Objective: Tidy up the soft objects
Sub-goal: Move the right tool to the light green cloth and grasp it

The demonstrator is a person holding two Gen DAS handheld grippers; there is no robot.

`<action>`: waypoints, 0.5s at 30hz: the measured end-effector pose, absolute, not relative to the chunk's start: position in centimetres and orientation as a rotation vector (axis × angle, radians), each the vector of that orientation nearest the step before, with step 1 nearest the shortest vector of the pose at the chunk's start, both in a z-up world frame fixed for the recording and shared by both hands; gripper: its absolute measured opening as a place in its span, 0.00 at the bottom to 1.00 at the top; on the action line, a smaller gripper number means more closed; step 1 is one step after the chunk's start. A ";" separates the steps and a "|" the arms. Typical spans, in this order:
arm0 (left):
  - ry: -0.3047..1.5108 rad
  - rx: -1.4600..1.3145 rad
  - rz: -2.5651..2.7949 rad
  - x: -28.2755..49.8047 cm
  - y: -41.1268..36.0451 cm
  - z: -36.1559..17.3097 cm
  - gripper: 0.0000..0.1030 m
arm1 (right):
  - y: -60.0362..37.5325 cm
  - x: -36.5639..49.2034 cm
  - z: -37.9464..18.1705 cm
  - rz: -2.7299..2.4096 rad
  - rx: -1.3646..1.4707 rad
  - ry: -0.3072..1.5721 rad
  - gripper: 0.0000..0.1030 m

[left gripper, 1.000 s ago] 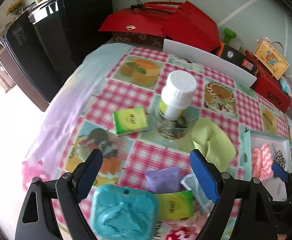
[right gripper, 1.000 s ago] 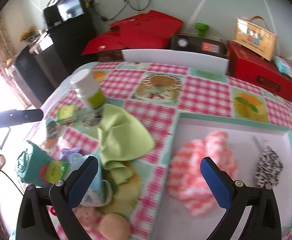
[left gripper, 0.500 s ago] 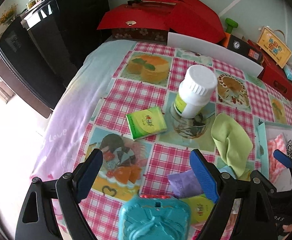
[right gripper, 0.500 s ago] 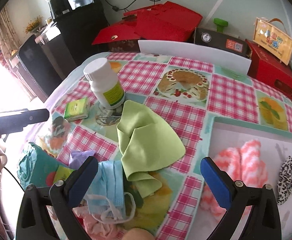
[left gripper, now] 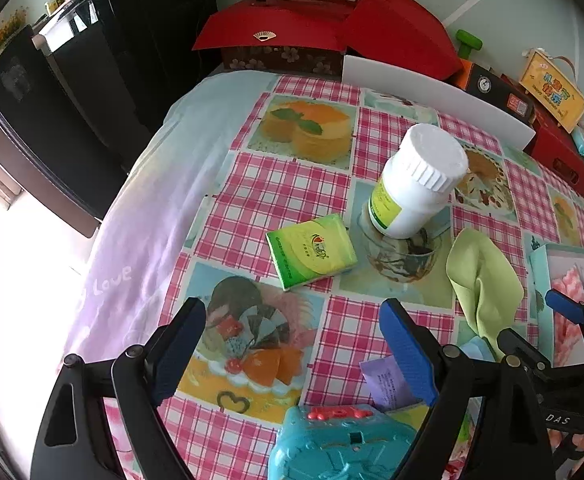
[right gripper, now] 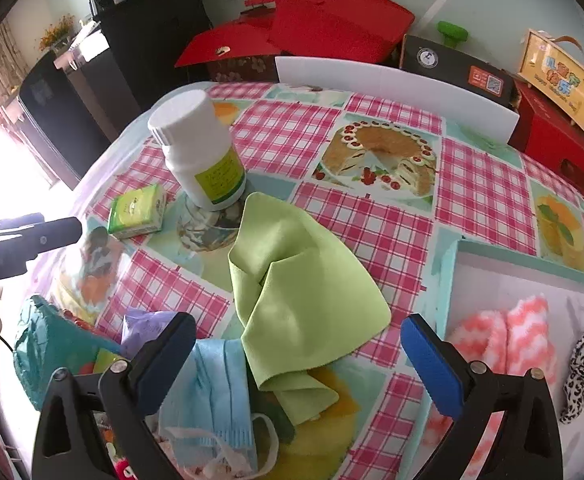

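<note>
A folded green cloth (right gripper: 303, 280) lies mid-table, and my right gripper (right gripper: 299, 360) hangs open just above its near edge, pads clear of it. A light blue face mask (right gripper: 216, 380) lies beside the right gripper's left finger. In the teal-rimmed white tray (right gripper: 447, 280) at right rest a pink-and-white fluffy cloth (right gripper: 503, 336) and a leopard-print scrunchie (right gripper: 583, 372). My left gripper (left gripper: 293, 352) is open over bare tablecloth, short of a green tissue pack (left gripper: 311, 252). The green cloth (left gripper: 483, 280) lies to its right.
A white bottle (left gripper: 415, 184) stands on a glass dish behind the tissue pack. A purple packet (left gripper: 383, 380) and a teal plastic case (left gripper: 339, 444) lie under the left gripper. Red boxes (right gripper: 331, 20) and a white board (right gripper: 395, 88) line the far edge. A dark cabinet stands left.
The right gripper has shifted left, from over the tray to over the green cloth. The left gripper has moved forward, from over the teal case towards the tissue pack. Both stayed open.
</note>
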State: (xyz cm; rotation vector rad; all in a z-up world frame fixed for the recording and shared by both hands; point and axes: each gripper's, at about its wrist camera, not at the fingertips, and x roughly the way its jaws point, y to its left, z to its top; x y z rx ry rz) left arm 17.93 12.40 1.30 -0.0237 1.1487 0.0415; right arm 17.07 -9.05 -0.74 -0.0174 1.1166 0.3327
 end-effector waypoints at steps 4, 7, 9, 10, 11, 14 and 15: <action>1.152 -0.020 0.037 18.4 12.7 0.9 0.86 | -8.8 17.7 -1.2 0.330 -0.017 1.132 1.00; 1.152 -0.016 0.034 18.7 12.8 0.7 0.86 | -8.6 18.1 -1.6 0.328 -0.023 1.144 1.00; 1.154 -0.013 0.030 18.9 12.9 0.5 0.86 | -8.4 18.4 -1.9 0.327 -0.023 1.154 1.00; 1.158 -0.011 0.026 19.1 12.9 0.3 0.86 | -8.4 18.5 -2.1 0.325 -0.023 1.159 1.00; 1.163 -0.009 0.022 19.3 13.0 0.2 0.86 | -8.3 18.7 -2.2 0.324 -0.023 1.165 1.00; 1.189 -0.012 -0.011 20.3 13.1 -0.3 0.86 | -8.2 19.3 -2.8 0.315 -0.024 1.184 1.00; 1.204 -0.012 -0.017 20.7 13.2 -0.5 0.86 | -8.1 19.4 -2.8 0.313 -0.024 1.186 1.00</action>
